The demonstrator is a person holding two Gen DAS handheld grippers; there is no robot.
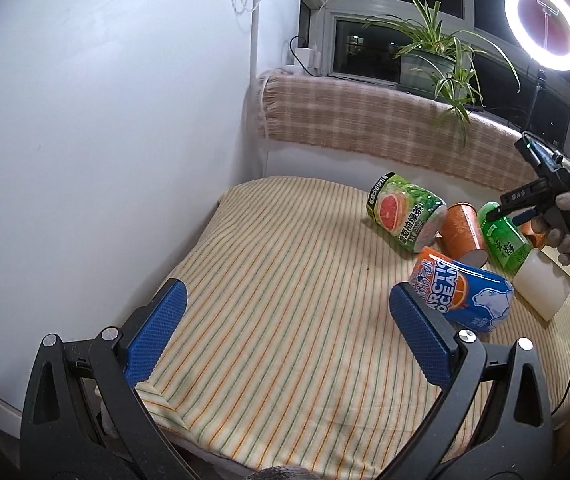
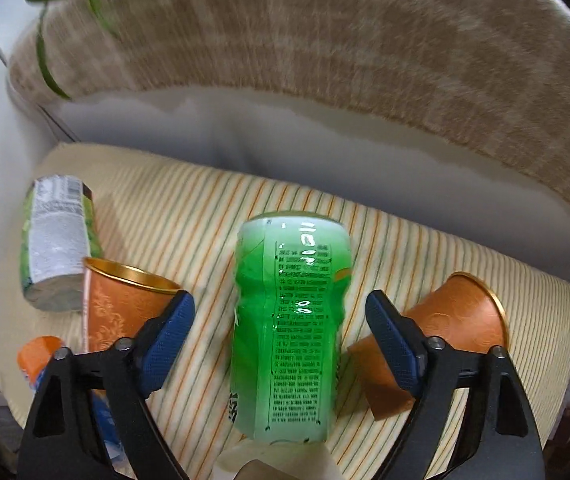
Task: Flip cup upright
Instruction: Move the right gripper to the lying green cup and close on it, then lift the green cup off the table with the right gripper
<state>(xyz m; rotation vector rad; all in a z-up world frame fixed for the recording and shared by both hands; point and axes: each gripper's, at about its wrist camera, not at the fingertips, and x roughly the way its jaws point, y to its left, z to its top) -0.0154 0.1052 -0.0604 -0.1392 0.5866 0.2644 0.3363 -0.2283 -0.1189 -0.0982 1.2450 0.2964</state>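
Several cups lie on their sides on a striped cloth (image 1: pixel 285 280). A bright green cup (image 2: pixel 291 328) lies between the open fingers of my right gripper (image 2: pixel 281 316), which hangs just above it without holding it. An orange cup (image 2: pixel 441 336) lies to its right, another orange cup (image 2: pixel 121 308) to its left. In the left wrist view the green cup (image 1: pixel 505 240) and an orange cup (image 1: pixel 463 232) lie at the right under the right gripper. My left gripper (image 1: pixel 285 320) is open and empty over the cloth.
A grapefruit-print green cup (image 1: pixel 405 210), a blue Arctic Ocean cup (image 1: pixel 461 292) and a white cup (image 1: pixel 541 284) also lie on the cloth. A white wall stands at the left. A covered windowsill (image 1: pixel 365 116) with a plant (image 1: pixel 437 56) and a ring light (image 1: pixel 545 26) are behind.
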